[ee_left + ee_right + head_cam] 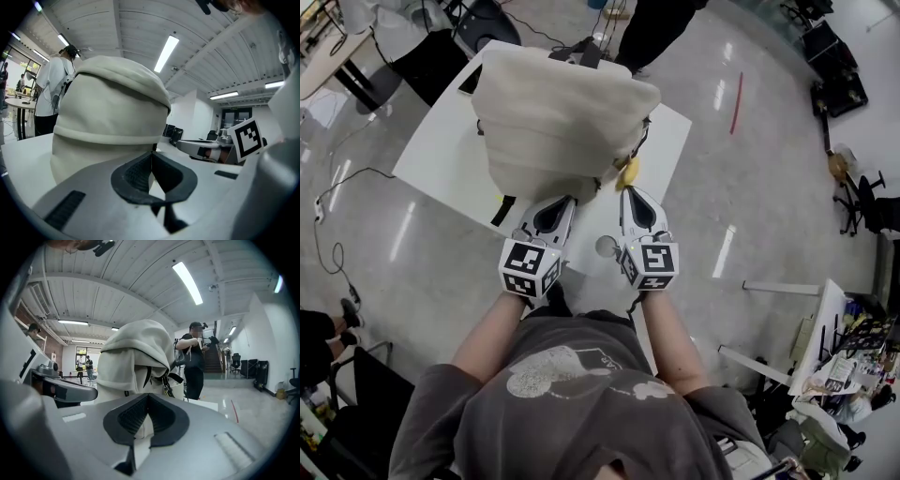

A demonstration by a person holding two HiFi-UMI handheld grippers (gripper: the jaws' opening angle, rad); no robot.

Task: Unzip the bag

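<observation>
Ahead of left claw (564,201), right claw (627,192) — bag (558,112).

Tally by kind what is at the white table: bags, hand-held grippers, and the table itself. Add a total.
Bag: 1
Hand-held grippers: 2 (left hand-held gripper, right hand-held gripper, both shut and empty)
Table: 1
Total: 4
</observation>
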